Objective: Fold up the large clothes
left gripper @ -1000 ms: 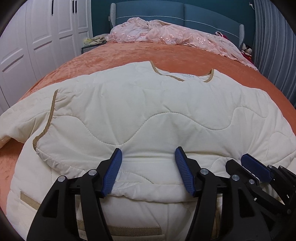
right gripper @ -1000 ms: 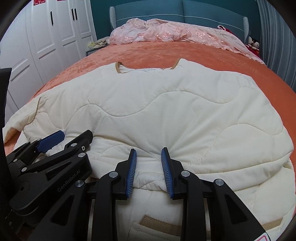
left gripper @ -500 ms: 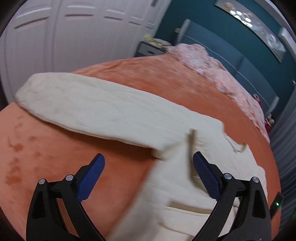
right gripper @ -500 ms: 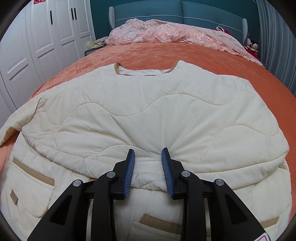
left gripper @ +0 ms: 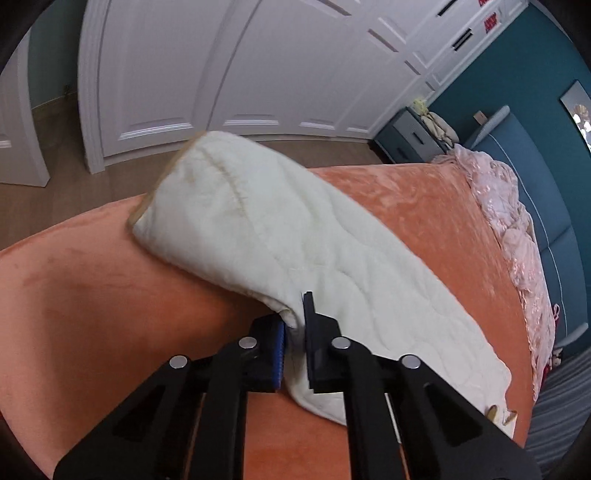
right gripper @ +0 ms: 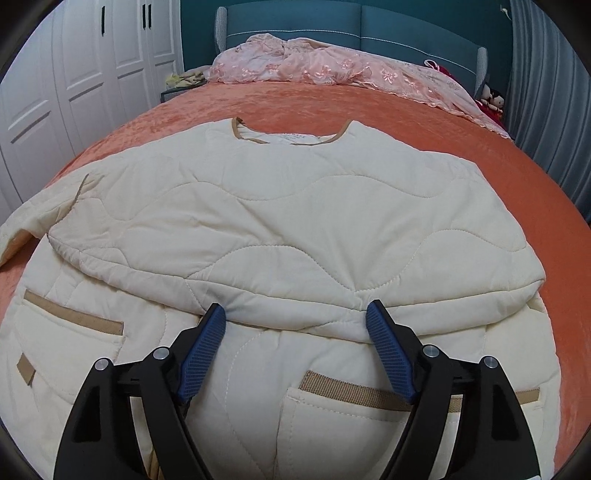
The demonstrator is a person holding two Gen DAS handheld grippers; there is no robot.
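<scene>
Left gripper (left gripper: 293, 334): jaws closing, clamped on the near edge of the cream quilted sleeve (left gripper: 280, 236); fabric pinched between the pads.
Sleeve position: stretched out across the orange bedspread (left gripper: 92, 295), cuff end (left gripper: 173, 173) reaching the bed's edge toward the white wardrobe doors (left gripper: 221, 74).
Right gripper (right gripper: 295, 326): jaws opening, released; blue pads stand either side of the folded hem ridge, not pressing it.
Jacket (right gripper: 295, 221): lies flat mid-bed, collar (right gripper: 291, 134) toward the headboard (right gripper: 351, 26), lower part doubled up over the body, pockets (right gripper: 70, 325) nearest the camera.
Step in hand (judgement): bring the outstretched sleeve in over the body.
How to do it well: keep the pinch on the seam edge, lift enough that the cuff clears the bedspread, carry it across in one arc, lay it straight along the fold so no bulk bunches at the shoulder. Right gripper could steady the body near the hem.
Edges: cuff sits at the bed's rim; a slack pull may let it slide off toward the floor (left gripper: 44, 192).
Open room: bare bedspread all round the jacket; pink bedding (right gripper: 332, 70) is well apart at the head end.
</scene>
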